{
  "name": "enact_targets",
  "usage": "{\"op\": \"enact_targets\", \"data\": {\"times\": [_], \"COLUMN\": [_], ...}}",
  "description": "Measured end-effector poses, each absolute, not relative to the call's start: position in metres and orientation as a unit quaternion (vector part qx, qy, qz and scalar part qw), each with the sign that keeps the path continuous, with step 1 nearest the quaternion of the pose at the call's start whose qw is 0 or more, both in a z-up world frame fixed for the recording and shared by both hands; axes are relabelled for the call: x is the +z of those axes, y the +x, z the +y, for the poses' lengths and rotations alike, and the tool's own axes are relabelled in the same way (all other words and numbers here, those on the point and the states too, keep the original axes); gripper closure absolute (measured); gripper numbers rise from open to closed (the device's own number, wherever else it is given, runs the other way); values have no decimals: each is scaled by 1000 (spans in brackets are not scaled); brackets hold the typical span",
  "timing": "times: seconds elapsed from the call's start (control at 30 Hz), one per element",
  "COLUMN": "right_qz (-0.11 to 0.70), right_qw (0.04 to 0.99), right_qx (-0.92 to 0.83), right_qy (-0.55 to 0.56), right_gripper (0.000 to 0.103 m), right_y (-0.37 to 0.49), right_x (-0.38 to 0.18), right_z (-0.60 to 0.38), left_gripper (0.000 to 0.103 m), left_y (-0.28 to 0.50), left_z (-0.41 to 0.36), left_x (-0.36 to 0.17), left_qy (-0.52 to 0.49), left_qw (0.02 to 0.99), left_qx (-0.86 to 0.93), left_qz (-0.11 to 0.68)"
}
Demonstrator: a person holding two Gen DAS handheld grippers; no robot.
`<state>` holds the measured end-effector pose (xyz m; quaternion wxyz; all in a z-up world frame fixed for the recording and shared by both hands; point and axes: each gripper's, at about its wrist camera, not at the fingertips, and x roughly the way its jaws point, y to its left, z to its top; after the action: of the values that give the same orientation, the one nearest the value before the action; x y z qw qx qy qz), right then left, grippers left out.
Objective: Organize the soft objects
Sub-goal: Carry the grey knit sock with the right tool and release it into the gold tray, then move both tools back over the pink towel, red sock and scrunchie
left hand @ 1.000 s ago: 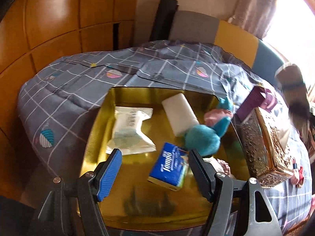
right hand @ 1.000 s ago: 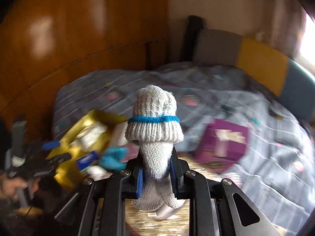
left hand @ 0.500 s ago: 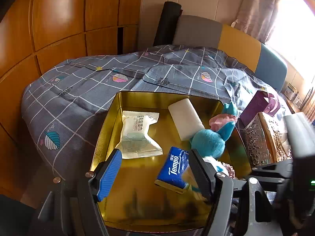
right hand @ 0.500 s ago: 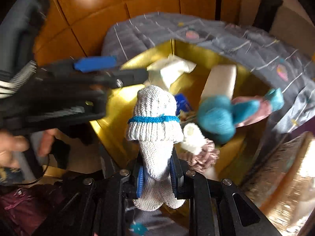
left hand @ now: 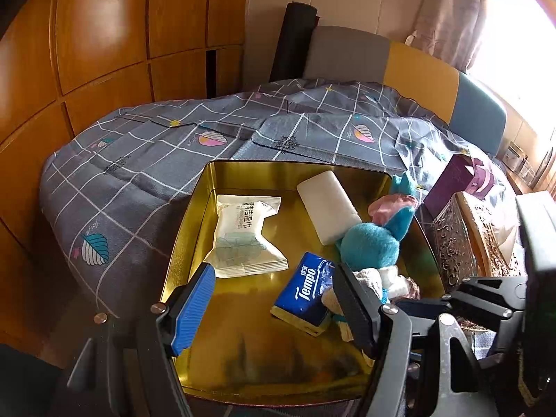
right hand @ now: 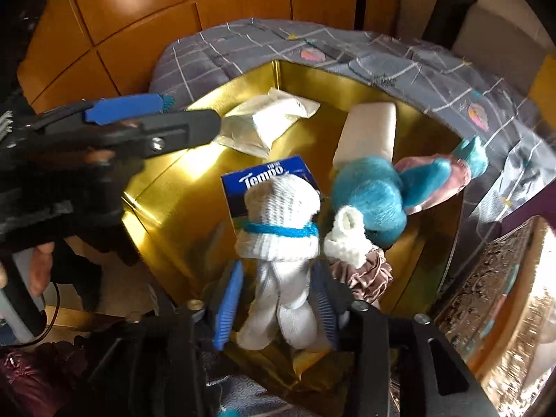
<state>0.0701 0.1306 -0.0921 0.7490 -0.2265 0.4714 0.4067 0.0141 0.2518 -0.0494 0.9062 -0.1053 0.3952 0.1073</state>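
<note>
While a grey checked bed cover (left hand: pixel 146 160) lies under everything, the gold tin (left hand: pixel 243 173) on it holds a wipes packet (left hand: pixel 245 236), a white block (left hand: pixel 328 205), a teal plush toy (right hand: pixel 371 198) and a blue Tempo tissue pack (left hand: pixel 307 288). Over the tin's near side the left hand-held gripper (left hand: pixel 274 299) hangs wide and empty. The right hand-held gripper (right hand: pixel 278 299) has just been opening, its blue pads now clear of the white knitted sock (right hand: pixel 278 236) lying between them in the tin, against the tissue pack.
</note>
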Motion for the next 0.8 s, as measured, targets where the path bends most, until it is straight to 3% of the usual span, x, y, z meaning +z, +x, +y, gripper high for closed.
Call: {"op": "enact_targets", "data": {"times": [0.5, 0.8], "right_qz": [398, 362], "right_qw": [814, 857], "right_qx": [375, 334], "right_qy": [-194, -151], "right_gripper": [46, 45], "right_y": [56, 59], "right_x": [-42, -8], "right_z": [86, 31], "left_gripper": [32, 32], "left_y": [9, 9], "left_z": [236, 220], "left_x": [-34, -28], "left_qy": [-79, -61], "left_qw": [917, 921], "left_qx": [100, 88], "left_qz": [378, 374]}}
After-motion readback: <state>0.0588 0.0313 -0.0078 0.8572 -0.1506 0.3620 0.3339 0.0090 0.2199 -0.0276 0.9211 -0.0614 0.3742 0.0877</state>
